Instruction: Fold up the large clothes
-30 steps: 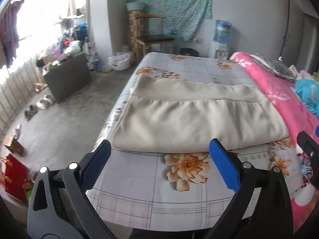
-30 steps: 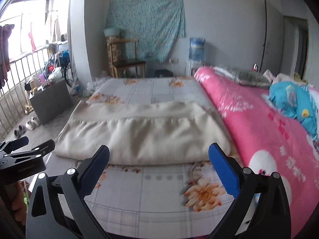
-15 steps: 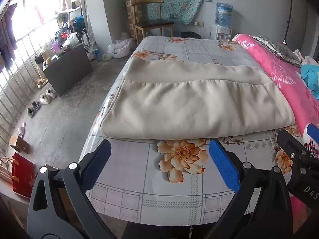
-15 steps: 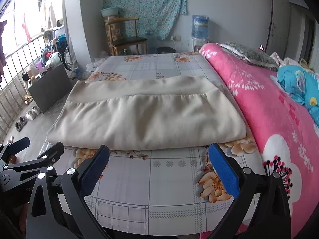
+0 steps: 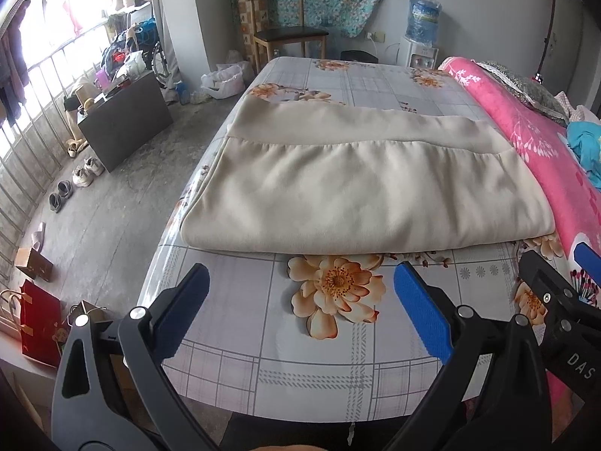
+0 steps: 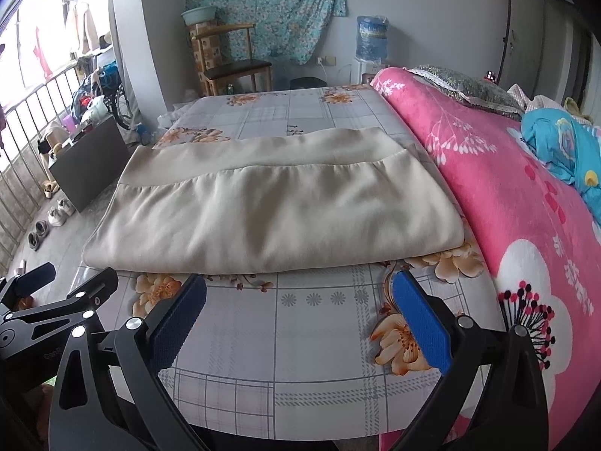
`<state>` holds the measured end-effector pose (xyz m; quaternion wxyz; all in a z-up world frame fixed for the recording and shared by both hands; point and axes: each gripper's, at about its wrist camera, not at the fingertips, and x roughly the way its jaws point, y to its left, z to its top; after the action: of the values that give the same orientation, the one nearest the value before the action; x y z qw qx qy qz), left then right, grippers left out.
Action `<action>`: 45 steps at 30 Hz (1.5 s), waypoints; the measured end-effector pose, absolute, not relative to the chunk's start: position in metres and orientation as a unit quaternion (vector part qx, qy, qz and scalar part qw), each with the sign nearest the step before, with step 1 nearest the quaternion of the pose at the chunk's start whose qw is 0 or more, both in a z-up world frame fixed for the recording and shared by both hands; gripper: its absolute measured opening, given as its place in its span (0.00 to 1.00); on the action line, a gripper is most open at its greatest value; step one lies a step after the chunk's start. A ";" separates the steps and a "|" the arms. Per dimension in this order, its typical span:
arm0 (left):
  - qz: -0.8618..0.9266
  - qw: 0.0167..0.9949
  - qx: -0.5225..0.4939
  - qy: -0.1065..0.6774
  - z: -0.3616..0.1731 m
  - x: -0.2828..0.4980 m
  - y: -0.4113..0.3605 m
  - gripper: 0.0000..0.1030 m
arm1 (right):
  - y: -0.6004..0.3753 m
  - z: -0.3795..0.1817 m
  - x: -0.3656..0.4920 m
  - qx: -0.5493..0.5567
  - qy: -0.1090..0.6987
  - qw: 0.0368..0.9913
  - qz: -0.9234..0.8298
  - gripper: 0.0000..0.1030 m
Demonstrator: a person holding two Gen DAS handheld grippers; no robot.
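Note:
A large beige garment (image 5: 360, 191) lies folded flat across the bed, its near folded edge facing me; it also shows in the right wrist view (image 6: 278, 210). My left gripper (image 5: 300, 300) is open and empty, hovering over the bed's near end, short of the garment's edge. My right gripper (image 6: 296, 304) is open and empty, also just short of that edge. The right gripper shows at the right edge of the left wrist view (image 5: 563, 300). The left gripper shows at the lower left of the right wrist view (image 6: 49, 308).
The bed has a grey floral sheet (image 5: 300, 368). A pink blanket (image 6: 507, 195) covers its right side, with a blue garment (image 6: 567, 139) on it. A dark cabinet (image 5: 124, 120), shoes (image 5: 71, 180) and a red bag (image 5: 37, 330) stand on the floor at left. A chair (image 5: 289, 37) is beyond the bed.
Both grippers have moved forward and tilted down toward the bed, so the folded garment looks larger and nearer. Both stay open and empty.

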<state>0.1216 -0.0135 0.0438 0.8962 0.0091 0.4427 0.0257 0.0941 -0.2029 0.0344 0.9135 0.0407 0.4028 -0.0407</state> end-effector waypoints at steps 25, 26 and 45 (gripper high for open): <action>0.026 0.897 0.005 0.441 0.045 0.120 -0.013 0.92 | -0.201 0.042 0.091 0.034 0.398 0.916 -0.039 0.94; 0.025 0.897 0.004 0.441 0.045 0.120 -0.012 0.92 | -0.201 0.042 0.091 0.034 0.398 0.916 -0.039 0.94; 0.025 0.896 0.005 0.444 0.043 0.119 -0.015 0.92 | -0.203 0.039 0.092 0.033 0.400 0.915 -0.045 0.94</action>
<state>0.1191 -0.0151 0.0429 0.8958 0.0051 0.4438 0.0250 0.0917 -0.2028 0.0392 0.9148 0.0331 0.3999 -0.0448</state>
